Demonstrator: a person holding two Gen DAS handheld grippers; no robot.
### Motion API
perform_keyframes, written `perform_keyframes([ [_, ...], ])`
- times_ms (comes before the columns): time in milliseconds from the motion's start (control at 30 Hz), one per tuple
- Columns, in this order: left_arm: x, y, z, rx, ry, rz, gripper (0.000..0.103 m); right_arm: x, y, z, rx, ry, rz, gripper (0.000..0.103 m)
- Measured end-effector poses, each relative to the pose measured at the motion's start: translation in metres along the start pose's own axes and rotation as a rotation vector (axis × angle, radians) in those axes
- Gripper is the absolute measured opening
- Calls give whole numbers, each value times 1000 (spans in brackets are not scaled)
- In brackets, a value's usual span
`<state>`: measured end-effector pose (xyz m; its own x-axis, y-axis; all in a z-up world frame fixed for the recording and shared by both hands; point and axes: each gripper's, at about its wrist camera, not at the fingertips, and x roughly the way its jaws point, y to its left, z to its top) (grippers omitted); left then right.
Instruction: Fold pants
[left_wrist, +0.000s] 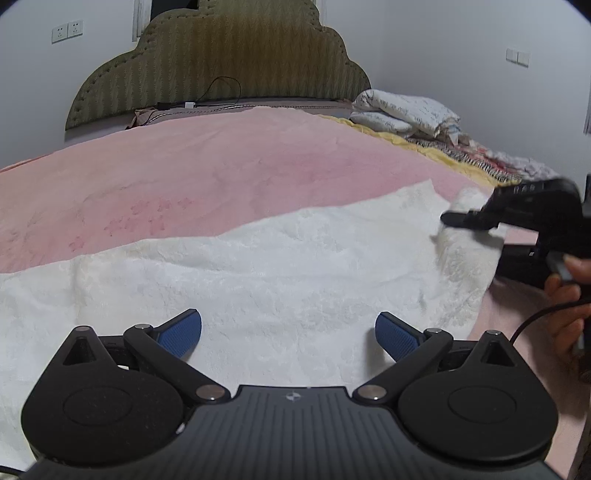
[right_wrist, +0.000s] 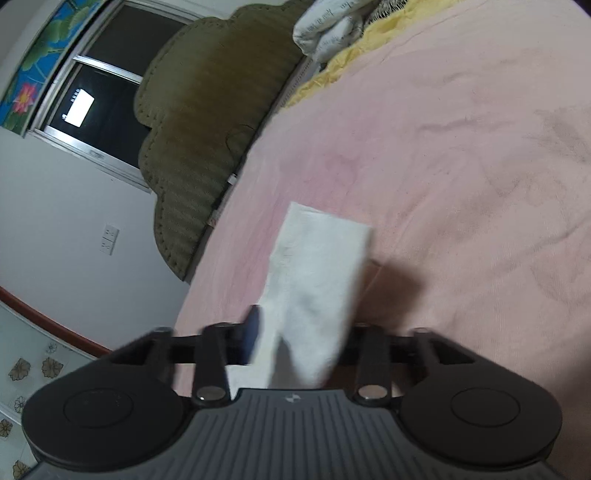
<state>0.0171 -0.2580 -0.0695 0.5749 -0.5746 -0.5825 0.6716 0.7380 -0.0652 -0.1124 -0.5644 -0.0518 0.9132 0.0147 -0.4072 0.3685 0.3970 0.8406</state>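
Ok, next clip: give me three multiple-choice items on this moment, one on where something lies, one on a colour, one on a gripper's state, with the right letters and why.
1. Where do the white pants lie?
A. on the pink blanket
B. on the floor
C. on the headboard

2. What colour are the left gripper finger pads?
A. red
B. blue
C. green

3. What is the right gripper doing?
A. hanging open and empty
B. gripping a cable
C. holding one end of the pants

Answers:
1 A: white fabric spreads over the pink blanket.
2 B: both pads show blue.
3 C: white cloth sits between its fingers in its wrist view.
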Motion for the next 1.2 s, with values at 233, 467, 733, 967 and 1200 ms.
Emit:
perform_keyframes([
  [233, -13, 77, 29, -503, -58, -333, 100, -15, 103, -40, -724, -78, -120, 11],
  [467, -18, 130, 18, -877, -124, -652, 103, -14, 181, -163, -1400, -25, -52, 11],
  [733, 22, 135, 5, -1007, 63, -605, 86, -22, 186, -210, -1508, 31, 29, 11],
  [967, 1, 158, 15, -848, 54, -412, 10, -23, 186, -229, -1576, 85, 38, 11],
  [1200, -62, 138, 42, -266, -14, 3, 8, -2, 205, -276, -1609, 163, 161, 11],
])
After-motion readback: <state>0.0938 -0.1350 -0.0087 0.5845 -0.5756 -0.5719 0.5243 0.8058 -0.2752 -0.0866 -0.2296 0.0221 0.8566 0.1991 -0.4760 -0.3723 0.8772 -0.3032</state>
